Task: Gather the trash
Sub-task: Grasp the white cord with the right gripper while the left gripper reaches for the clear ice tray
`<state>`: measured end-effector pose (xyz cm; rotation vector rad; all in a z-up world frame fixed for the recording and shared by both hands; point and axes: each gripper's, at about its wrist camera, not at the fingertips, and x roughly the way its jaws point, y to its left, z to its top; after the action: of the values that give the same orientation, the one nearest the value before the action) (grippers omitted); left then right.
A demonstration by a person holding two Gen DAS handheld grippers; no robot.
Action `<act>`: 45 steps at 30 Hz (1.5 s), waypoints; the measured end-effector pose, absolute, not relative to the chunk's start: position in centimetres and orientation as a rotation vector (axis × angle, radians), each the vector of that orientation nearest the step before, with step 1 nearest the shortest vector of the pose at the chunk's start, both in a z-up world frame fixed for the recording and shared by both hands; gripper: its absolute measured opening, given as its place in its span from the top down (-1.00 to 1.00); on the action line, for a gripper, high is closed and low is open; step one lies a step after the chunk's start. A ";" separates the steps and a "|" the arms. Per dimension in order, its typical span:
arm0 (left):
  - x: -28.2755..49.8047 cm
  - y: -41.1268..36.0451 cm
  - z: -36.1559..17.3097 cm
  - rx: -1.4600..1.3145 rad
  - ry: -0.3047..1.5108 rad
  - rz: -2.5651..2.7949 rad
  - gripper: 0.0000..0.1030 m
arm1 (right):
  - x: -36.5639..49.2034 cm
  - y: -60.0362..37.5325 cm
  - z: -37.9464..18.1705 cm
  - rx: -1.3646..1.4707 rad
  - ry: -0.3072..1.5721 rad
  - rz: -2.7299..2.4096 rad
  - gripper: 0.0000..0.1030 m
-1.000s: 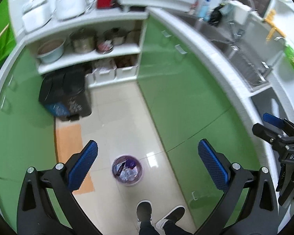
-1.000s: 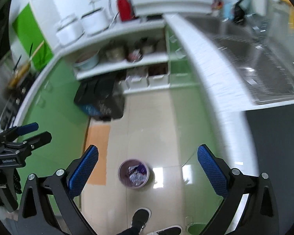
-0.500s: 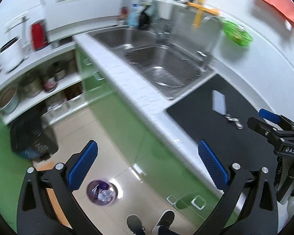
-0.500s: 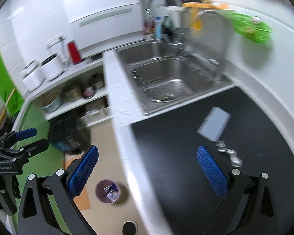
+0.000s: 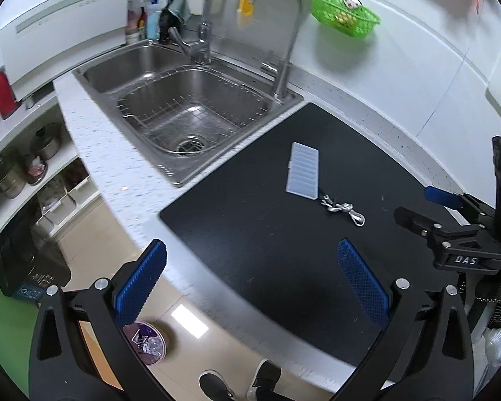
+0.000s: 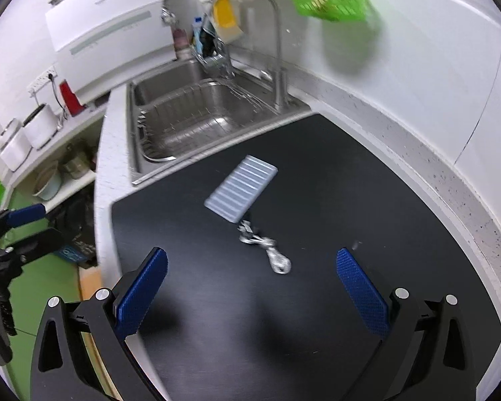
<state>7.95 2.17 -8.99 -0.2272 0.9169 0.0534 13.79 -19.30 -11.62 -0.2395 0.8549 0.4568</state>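
A white ribbed plastic tray (image 5: 302,170) (image 6: 241,187) lies on the black counter mat (image 5: 267,234) (image 6: 284,317). A twisted silver foil scrap (image 5: 342,209) (image 6: 265,247) lies just beside it. A small purple trash bin (image 5: 147,342) with trash in it stands on the floor below the counter. My left gripper (image 5: 250,280) is open and empty above the mat's front edge. My right gripper (image 6: 250,290) is open and empty, hovering over the mat just short of the foil scrap. The right gripper also shows in the left wrist view (image 5: 451,234).
A steel sink (image 5: 187,113) (image 6: 197,113) with a tall faucet (image 5: 284,33) sits left of the mat. A green basket (image 5: 345,16) hangs on the white wall. Shelves with pots (image 5: 23,163) and a black bag (image 5: 26,260) are at the left. My shoes (image 5: 240,384) show on the floor.
Both views have swung up from the floor and the purple bin to the counter. The mat, tray and foil scrap are now in front. Both grippers stayed open.
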 end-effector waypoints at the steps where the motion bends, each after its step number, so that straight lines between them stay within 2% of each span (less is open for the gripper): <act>1: 8.6 1.8 -9.3 -0.226 0.924 0.051 -0.95 | 14.4 -19.6 -12.1 -0.248 0.868 0.455 -0.88; 13: 12.1 1.2 -11.8 -0.258 0.985 0.088 -0.95 | 19.4 -16.8 -19.0 -0.415 0.993 0.563 -0.87; 15: 12.3 1.5 -12.1 -0.269 0.992 0.097 -0.95 | 19.7 -16.4 -19.6 -0.430 0.998 0.570 -0.60; 16: 12.3 1.7 -12.3 -0.273 0.994 0.101 -0.95 | 20.0 -16.2 -20.0 -0.445 1.008 0.565 -0.29; 19: 12.6 1.8 -12.6 -0.285 0.999 0.108 -0.95 | 20.0 -16.1 -20.3 -0.459 0.995 0.566 -0.04; 20: 12.7 1.8 -12.7 -0.289 1.002 0.109 -0.95 | 20.0 -16.1 -20.2 -0.459 0.988 0.569 0.25; 21: 12.9 1.8 -12.8 -0.289 1.003 0.109 -0.95 | 20.0 -16.1 -20.1 -0.460 0.986 0.570 0.44; 22: 13.0 1.7 -12.8 -0.288 1.005 0.109 -0.95 | 20.1 -16.1 -20.0 -0.461 0.989 0.568 0.82; 31: 15.5 -0.2 -13.4 -0.268 1.021 0.065 -0.95 | 20.5 -17.7 -18.4 -0.378 1.009 0.570 0.83; 45: 24.7 -5.6 -16.7 -0.168 1.089 -0.015 -0.94 | 20.6 -25.2 -12.7 -0.227 0.964 0.477 0.83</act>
<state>24.67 -5.56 -16.67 -0.1683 1.0887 -0.0154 20.60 -25.17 -12.75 -0.2269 0.9636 0.4768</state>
